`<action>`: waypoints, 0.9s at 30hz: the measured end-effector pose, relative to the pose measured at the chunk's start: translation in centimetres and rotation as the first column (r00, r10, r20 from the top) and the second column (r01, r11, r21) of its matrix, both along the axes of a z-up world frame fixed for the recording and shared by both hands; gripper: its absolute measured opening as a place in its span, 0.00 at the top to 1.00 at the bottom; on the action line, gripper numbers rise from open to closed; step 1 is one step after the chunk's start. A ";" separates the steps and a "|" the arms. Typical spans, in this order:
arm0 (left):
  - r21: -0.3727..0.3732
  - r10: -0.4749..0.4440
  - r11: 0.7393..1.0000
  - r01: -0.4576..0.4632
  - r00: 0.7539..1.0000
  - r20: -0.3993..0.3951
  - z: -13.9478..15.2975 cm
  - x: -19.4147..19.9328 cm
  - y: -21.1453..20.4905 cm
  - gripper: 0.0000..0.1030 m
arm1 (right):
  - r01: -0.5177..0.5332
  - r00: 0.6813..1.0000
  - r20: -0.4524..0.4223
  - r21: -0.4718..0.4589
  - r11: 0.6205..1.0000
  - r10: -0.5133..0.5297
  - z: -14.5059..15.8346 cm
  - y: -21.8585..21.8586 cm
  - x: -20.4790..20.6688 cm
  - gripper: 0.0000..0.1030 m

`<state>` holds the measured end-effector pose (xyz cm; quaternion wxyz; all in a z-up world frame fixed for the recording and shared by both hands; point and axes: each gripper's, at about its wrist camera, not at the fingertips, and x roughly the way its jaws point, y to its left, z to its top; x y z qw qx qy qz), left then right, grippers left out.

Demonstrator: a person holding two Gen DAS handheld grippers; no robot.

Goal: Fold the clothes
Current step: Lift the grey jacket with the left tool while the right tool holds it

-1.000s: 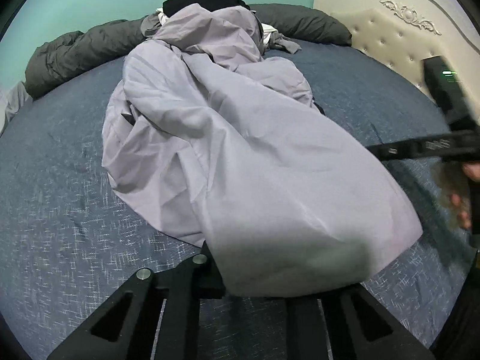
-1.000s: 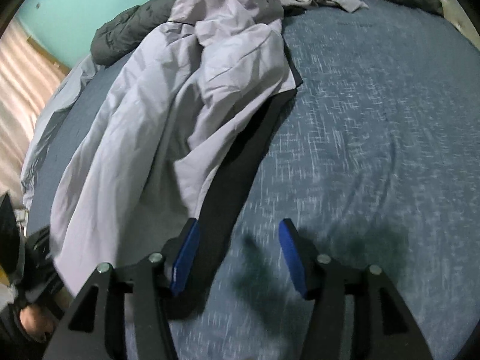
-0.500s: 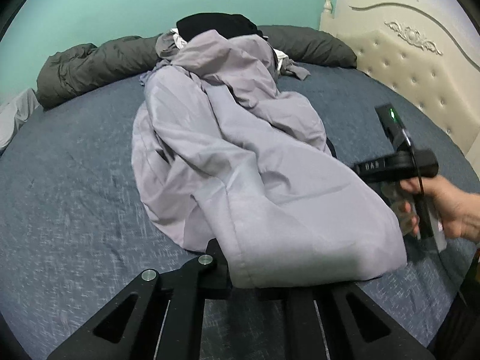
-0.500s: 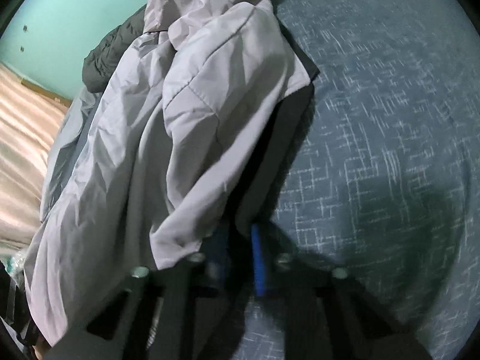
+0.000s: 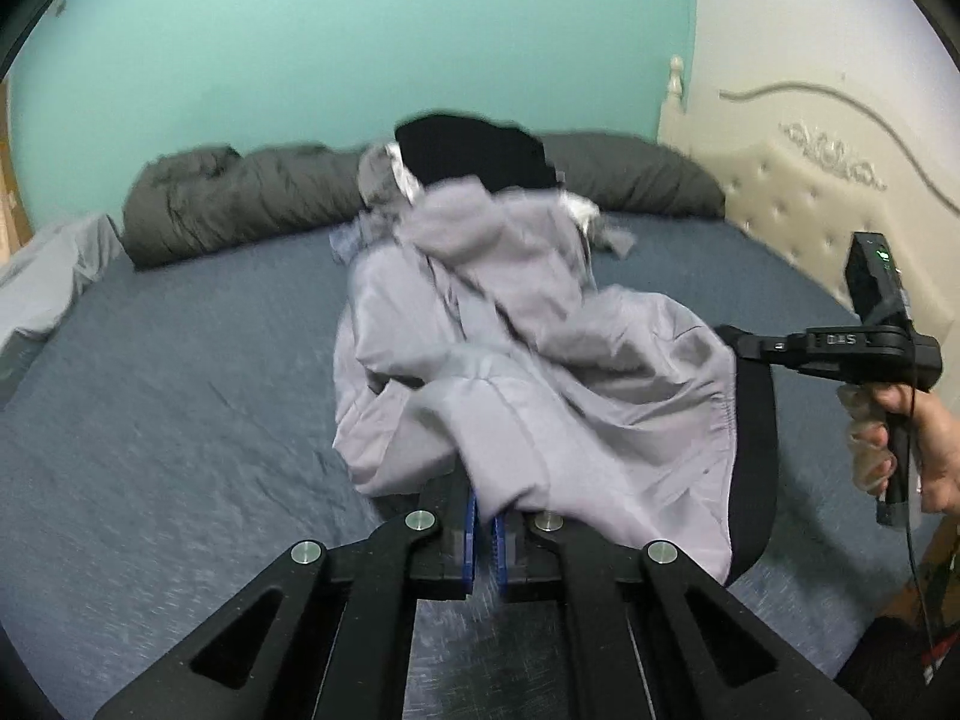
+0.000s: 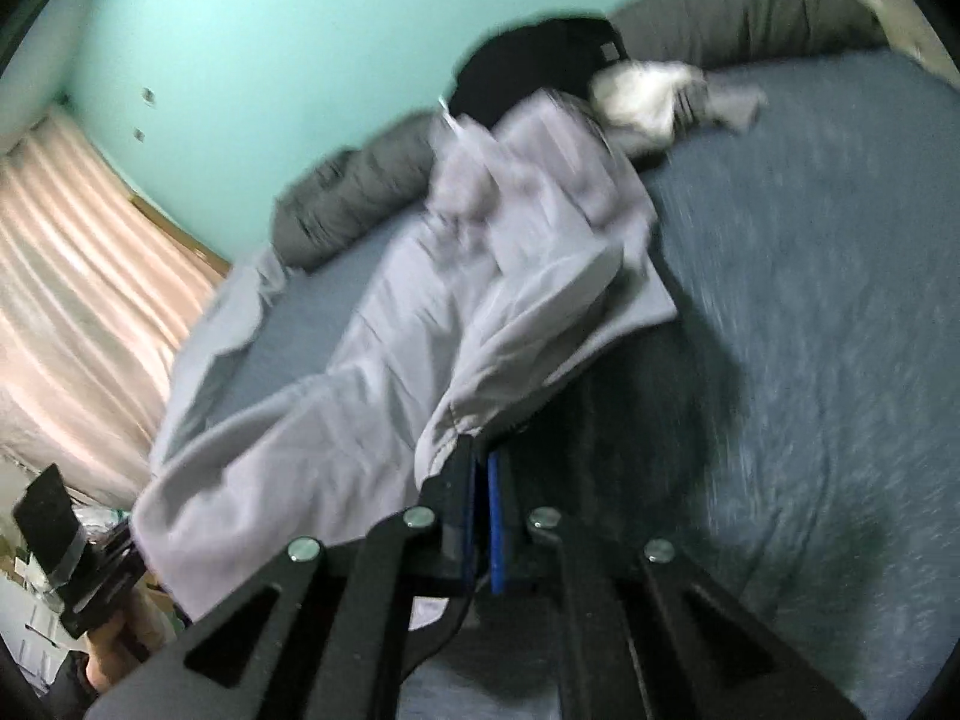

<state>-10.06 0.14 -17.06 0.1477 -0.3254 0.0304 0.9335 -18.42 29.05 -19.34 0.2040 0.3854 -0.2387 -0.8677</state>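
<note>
The lavender garment (image 5: 540, 360) lies on the blue bed (image 5: 180, 396), its long axis running from the near edge away toward the dark clothes pile (image 5: 474, 156) by the teal wall. The left hand-held gripper (image 5: 485, 531) pinches its near hem; the right hand-held gripper (image 6: 483, 519) pinches the other near corner, beside black lining.

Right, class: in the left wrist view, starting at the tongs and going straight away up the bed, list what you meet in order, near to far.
Left tongs shut on the lilac garment → black clothing pile → dark grey duvet roll → turquoise wall.
</note>
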 end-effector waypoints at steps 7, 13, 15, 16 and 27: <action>-0.002 0.020 1.000 -0.021 0.996 -0.091 8.5 2.0 -2.3 0.97 | 0.022 0.987 -0.157 0.013 1.000 -0.020 11.5 0.0 3.1 0.97; 0.000 0.039 0.999 -0.040 0.983 -0.178 15.5 4.8 -3.4 0.98 | 0.034 0.962 -0.270 0.020 0.999 -0.027 20.0 0.4 7.8 0.97; -0.003 0.038 0.999 -0.040 0.978 -0.204 17.8 5.7 -3.5 0.98 | 0.034 0.951 -0.308 0.024 0.999 -0.025 22.8 0.2 9.3 0.97; -0.004 0.038 0.999 -0.040 0.975 -0.217 18.9 6.2 -3.6 0.98 | 0.036 0.945 -0.327 0.027 0.999 -0.025 24.2 0.2 10.0 0.97; 0.011 0.028 1.000 -0.025 0.941 -0.337 30.4 11.3 -4.2 0.98 | 0.059 0.853 -0.522 0.072 0.996 -0.013 39.5 -0.1 18.6 0.97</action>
